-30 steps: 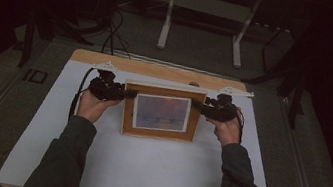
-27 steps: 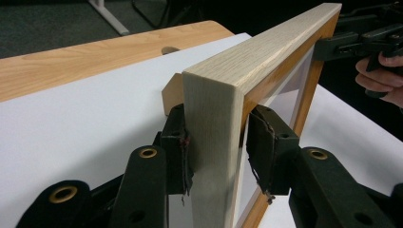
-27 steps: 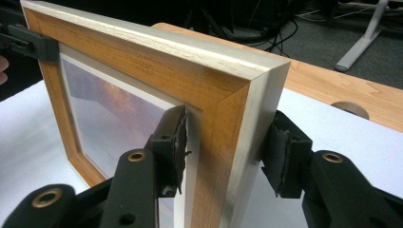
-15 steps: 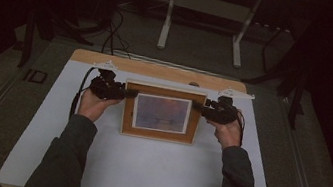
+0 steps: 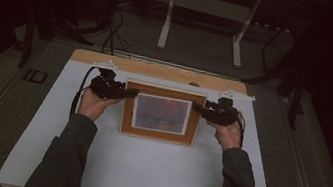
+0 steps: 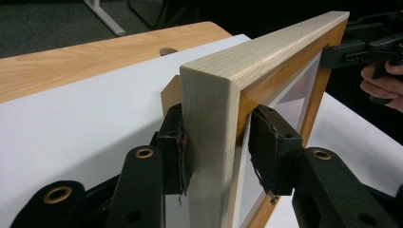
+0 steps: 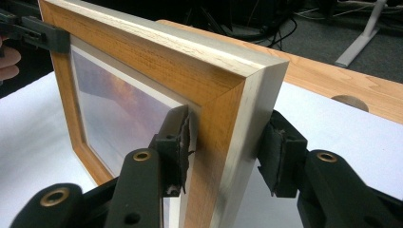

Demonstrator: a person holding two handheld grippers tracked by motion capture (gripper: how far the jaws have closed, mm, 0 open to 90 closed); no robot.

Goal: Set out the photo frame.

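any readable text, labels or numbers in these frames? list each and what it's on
None can be read.
Picture frame: bare wood, with no label or mark on the edges seen in the two gripper views.
Print behind the glass: a blurred orange and blue scene, no lettering to make out.
White sheet on the table: blank.

Both forearms are reaching forward, level and roughly parallel. The left gripper (image 5: 126,92) is pointing inward toward the right gripper (image 5: 198,107). Left jaws: one pad touching, the other standing just clear. Right jaws: likewise, inner pad touching, outer pad clear.
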